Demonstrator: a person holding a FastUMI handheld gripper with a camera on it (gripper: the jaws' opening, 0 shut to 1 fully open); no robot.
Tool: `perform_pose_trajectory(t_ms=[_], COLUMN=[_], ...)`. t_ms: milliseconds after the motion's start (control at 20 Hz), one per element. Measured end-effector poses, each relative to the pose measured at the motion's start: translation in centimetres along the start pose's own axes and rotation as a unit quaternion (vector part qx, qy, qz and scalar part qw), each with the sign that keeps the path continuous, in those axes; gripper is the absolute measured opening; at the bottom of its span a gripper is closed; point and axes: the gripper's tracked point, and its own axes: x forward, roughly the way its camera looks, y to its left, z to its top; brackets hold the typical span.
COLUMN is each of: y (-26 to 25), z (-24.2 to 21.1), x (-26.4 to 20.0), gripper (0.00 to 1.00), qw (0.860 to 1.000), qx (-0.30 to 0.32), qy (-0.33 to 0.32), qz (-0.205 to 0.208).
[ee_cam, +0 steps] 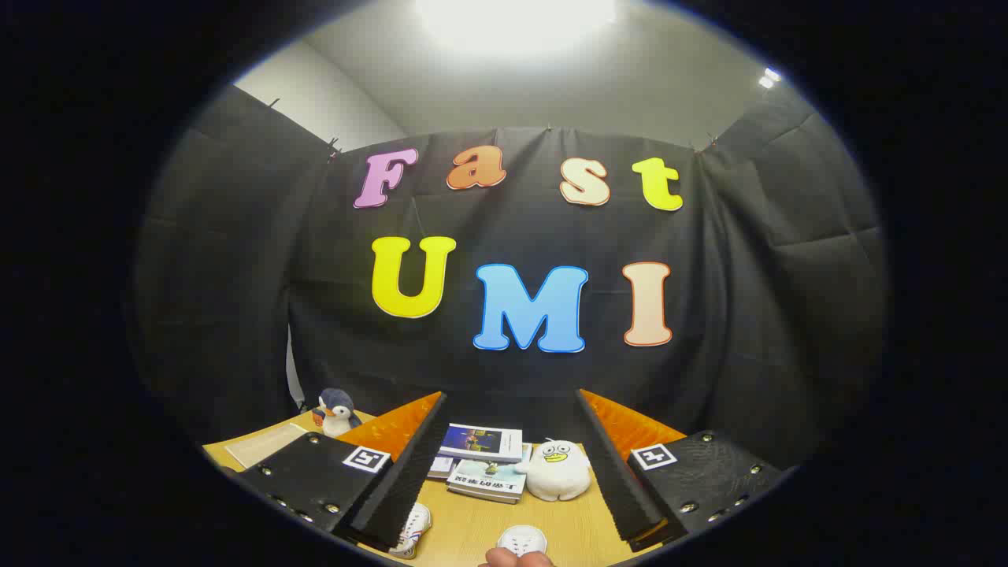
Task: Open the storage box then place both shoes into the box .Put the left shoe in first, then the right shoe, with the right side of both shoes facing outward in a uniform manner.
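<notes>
Tongs [508,465] hang spread wide and empty above the table [472,535], while both white shoes [411,531] wait at its near edge, one [522,541] steadied by a hand [516,559] for pickup.

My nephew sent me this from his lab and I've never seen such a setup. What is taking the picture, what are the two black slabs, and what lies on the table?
The camera rides on a hand-held gripper and looks forward along its two black, orange-backed fingers. They stand wide apart, holding nothing. Beyond them on the wooden table lie stacked books and a white duck plush. A penguin plush sits farther off to the left. Near the fingertips are two small white shoes, and part of a person's hand shows by one.
</notes>
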Motion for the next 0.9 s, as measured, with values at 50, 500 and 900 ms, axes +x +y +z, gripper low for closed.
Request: perform_pose_trajectory(t_ms=[50,500,900], y=[0.1,1.7,3.1], z=[0.0,0.5,0.0], x=[0.0,0.2,-0.5], gripper=[0.96,0.96,0.96], qw=[1.0,1.0,1.0], qx=[-0.003,0.001,-0.006], qy=[0.002,0.005,0.007], qz=[-0.003,-0.009,-0.013])
